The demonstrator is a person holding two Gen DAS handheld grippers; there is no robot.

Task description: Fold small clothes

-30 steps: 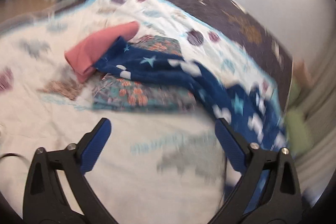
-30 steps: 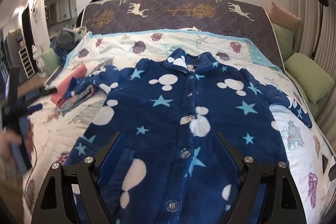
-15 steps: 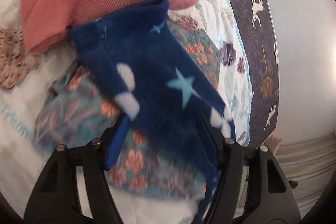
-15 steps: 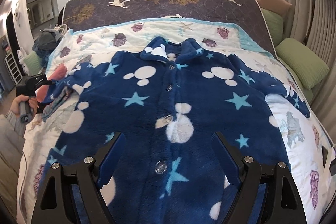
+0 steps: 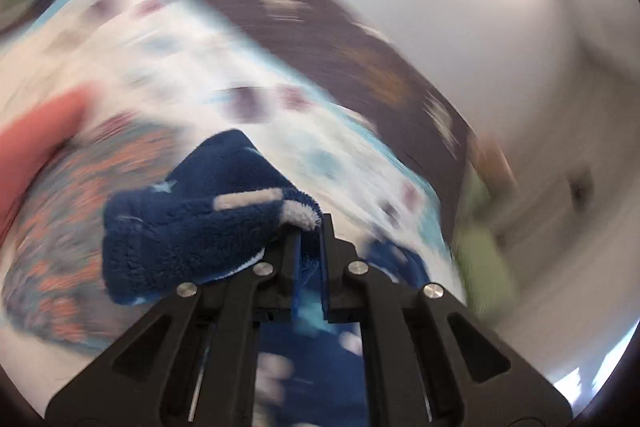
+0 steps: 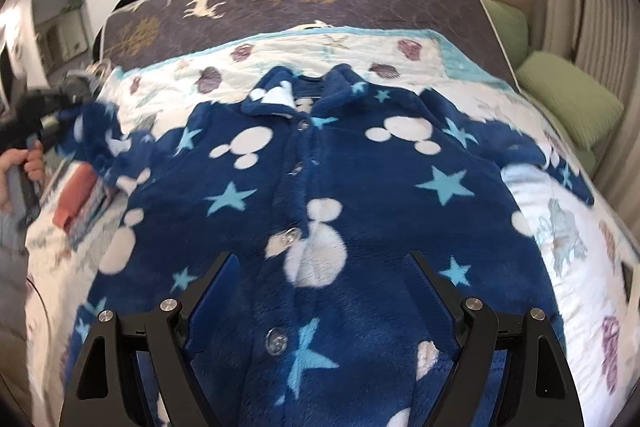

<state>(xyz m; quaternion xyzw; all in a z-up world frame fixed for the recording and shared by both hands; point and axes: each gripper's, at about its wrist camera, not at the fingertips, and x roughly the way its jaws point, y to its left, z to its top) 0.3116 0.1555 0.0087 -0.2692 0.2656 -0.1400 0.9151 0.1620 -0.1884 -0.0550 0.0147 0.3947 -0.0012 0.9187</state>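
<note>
Jacket (image 6: 340,211) on bed (image 6: 568,227), pillows (image 6: 568,103) right

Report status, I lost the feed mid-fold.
Left gripper shut on jacket sleeve. Right gripper open above blue jacket. Folded clothes beside it.

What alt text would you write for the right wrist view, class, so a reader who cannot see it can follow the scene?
A dark blue fleece jacket with white blobs and pale stars lies buttoned and spread flat on a patterned bed cover. The open right gripper hovers over its lower front. At the left edge, the left gripper holds one sleeve lifted.
</note>
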